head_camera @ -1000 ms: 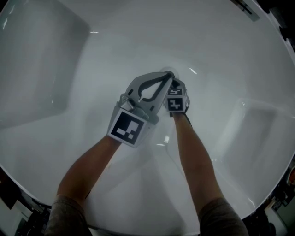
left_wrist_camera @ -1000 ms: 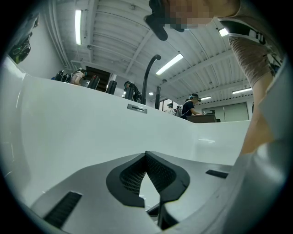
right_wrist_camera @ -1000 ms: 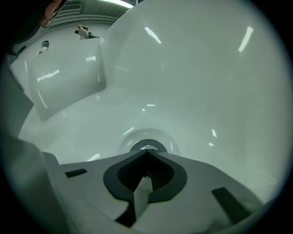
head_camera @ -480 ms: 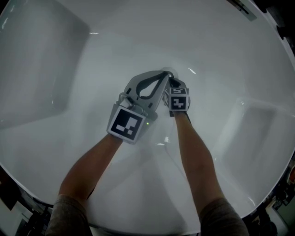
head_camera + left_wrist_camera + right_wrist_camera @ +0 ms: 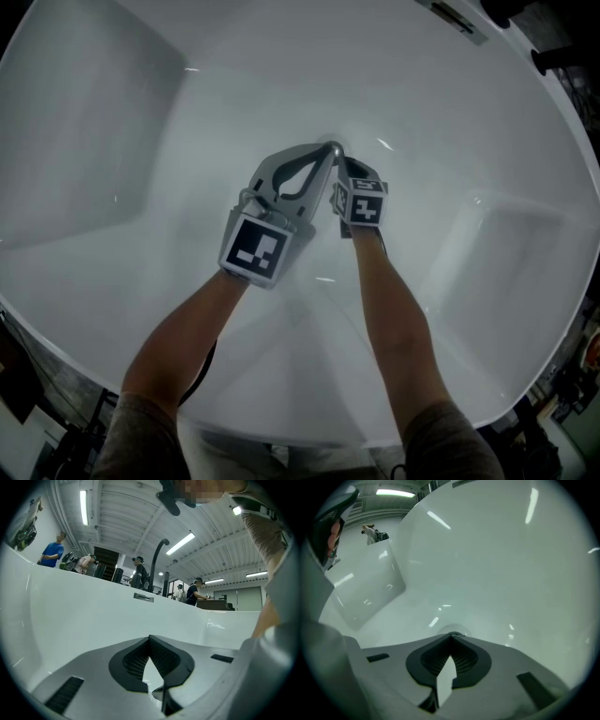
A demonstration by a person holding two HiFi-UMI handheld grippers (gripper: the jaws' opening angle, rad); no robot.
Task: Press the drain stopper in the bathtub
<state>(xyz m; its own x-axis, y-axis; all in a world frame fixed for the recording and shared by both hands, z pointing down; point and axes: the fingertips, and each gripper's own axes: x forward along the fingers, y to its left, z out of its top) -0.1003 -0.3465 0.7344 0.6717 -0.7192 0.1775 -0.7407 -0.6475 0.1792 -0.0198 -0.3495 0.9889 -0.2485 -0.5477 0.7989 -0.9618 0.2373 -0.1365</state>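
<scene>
Drain stopper (image 5: 442, 630) just past closed fingers (image 5: 423, 662) of right gripper (image 5: 451, 638)

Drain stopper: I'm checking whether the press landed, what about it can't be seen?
Right gripper view: only the far rim of the drain stopper shows above shut jaws; contact unclear.
Head view: tips of the left hand-held gripper and right hand-held gripper cover it.
Left gripper view: faces bathtub wall; stopper outside frame.
</scene>
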